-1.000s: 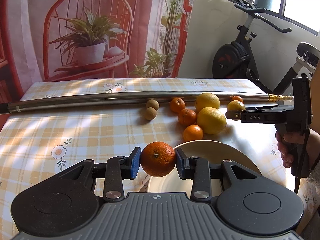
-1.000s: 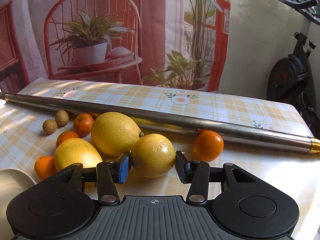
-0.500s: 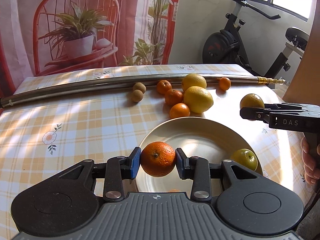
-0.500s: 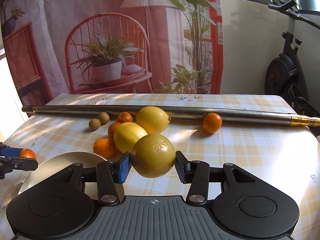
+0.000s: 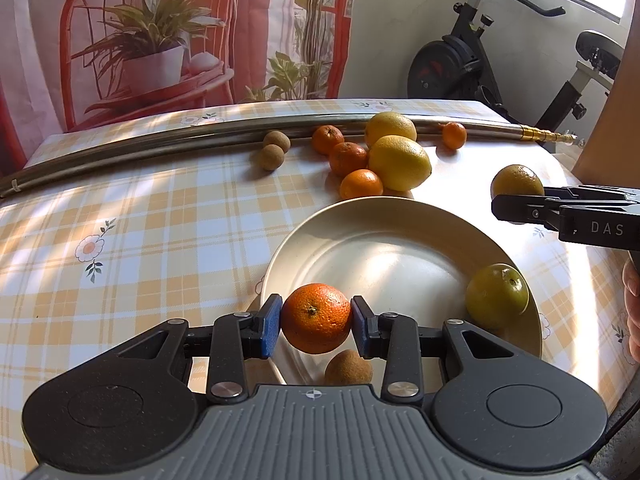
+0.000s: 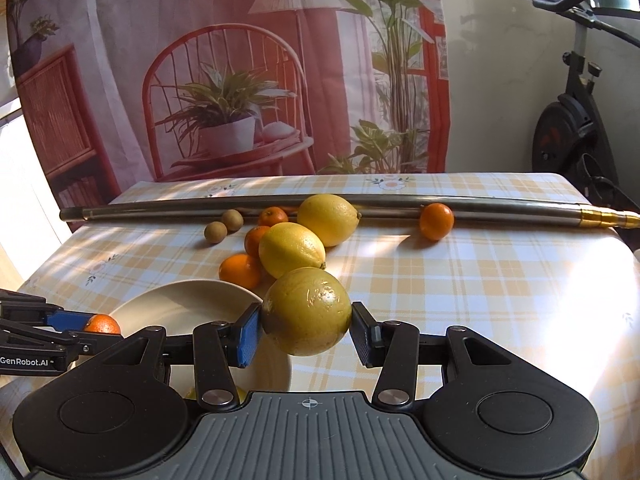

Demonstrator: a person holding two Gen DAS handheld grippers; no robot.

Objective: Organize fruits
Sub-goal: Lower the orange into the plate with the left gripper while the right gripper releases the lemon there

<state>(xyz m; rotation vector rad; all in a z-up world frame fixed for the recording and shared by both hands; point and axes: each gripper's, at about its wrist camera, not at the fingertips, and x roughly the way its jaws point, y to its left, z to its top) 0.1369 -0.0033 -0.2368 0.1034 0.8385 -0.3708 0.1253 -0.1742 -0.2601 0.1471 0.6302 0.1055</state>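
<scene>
My left gripper (image 5: 316, 326) is shut on an orange mandarin (image 5: 316, 318) and holds it over the near-left rim of a cream plate (image 5: 360, 232). On the plate lie a yellow-green fruit (image 5: 496, 294) at the right and a small brown fruit (image 5: 348, 368) at the near edge. My right gripper (image 6: 306, 334) is shut on a yellow-green lemon (image 6: 306, 310), just right of the plate (image 6: 180, 300); the left wrist view shows this gripper (image 5: 516, 204) side-on. Two lemons (image 5: 398, 162), several mandarins (image 5: 348, 158) and two brown fruits (image 5: 274, 150) remain on the table.
A long metal pole (image 5: 140, 146) lies across the far side of the checked tablecloth (image 5: 120, 220), with a lone mandarin (image 6: 436, 220) against it. An exercise bike (image 5: 460, 60) stands beyond the table's far right corner. A printed curtain hangs behind.
The right gripper has carried the lemon back from the fruit pile toward the plate. The left gripper has sunk slightly with its mandarin, bringing more of the plate into view.
</scene>
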